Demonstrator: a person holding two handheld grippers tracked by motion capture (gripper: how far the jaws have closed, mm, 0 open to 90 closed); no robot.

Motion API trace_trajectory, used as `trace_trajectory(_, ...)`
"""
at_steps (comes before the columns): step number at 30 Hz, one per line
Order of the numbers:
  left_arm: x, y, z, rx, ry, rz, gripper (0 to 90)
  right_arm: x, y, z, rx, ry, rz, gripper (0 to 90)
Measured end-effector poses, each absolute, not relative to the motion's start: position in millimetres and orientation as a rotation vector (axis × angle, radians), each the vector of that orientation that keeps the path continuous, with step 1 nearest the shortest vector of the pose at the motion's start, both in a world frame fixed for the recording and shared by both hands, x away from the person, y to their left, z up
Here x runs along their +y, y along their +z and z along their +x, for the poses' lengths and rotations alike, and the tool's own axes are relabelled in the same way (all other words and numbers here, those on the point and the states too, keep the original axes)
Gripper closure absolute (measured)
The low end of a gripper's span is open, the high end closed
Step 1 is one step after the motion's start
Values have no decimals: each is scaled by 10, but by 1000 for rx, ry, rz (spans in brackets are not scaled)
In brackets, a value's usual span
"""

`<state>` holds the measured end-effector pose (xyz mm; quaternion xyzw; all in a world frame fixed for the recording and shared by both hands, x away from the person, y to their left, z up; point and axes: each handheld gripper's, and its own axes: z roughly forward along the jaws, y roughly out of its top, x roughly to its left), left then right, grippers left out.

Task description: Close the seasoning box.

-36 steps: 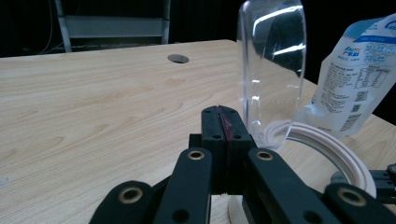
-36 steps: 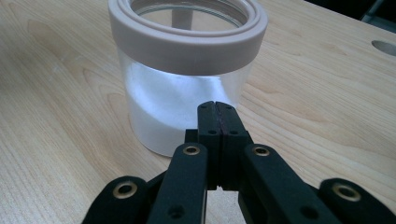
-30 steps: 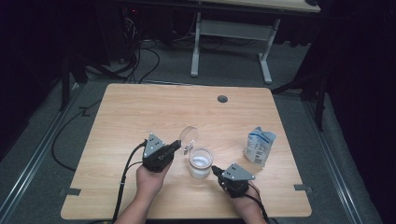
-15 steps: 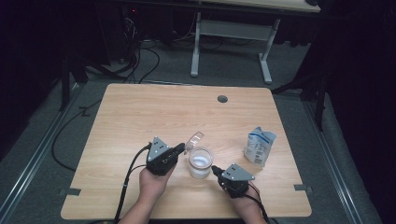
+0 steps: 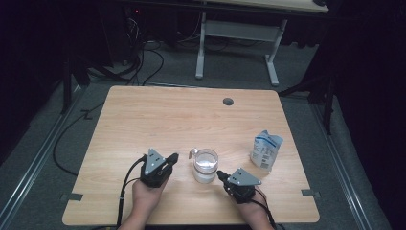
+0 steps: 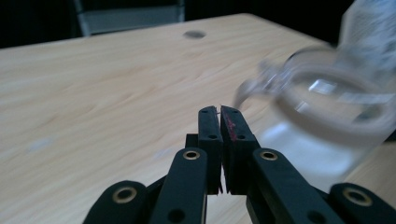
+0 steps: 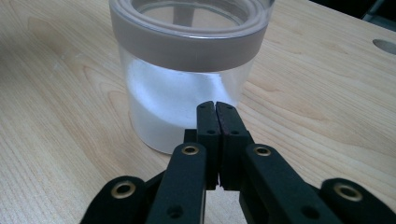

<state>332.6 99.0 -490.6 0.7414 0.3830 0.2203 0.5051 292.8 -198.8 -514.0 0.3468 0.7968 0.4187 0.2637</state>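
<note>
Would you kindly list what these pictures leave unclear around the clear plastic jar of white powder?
- Clear plastic jar: blurred by motion in the left gripper view; its hinged lid's position is unclear.
- Blue-and-white pouch: print too small in the high view.
- Jar's far side: hidden by the jar itself in the right gripper view.

- In the left gripper view, the jar is smeared by blur, its right side cut by the frame edge; its base cannot be made out.
- Behind it, the pouch is cut off at the top right corner, its print unreadable.
- In the right gripper view, the jar's far rim is cropped by the top edge.
- The table hole is cut by the right edge there.
- From above, print on the pouch is too small to read.
- The small clear piece touching the jar's rim is too small to identify.
- The person's forearms run out of the bottom edge.
</note>
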Motion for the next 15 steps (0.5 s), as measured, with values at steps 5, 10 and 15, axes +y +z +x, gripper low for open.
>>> trace_trajectory(5,1401,-5102,3176,1016,566,1811,852,-2010,-5104,2960,2143,1137,958,900)
trace_trajectory(10,1745,-5115,3112,1084,633,1777,825,-2081,-5000,3013,2094,1114,957,899)
trace_trajectory(15,1956,-5162,3146,1164,631,1724,789,-2197,-4902,3136,2073,1137,1017,900)
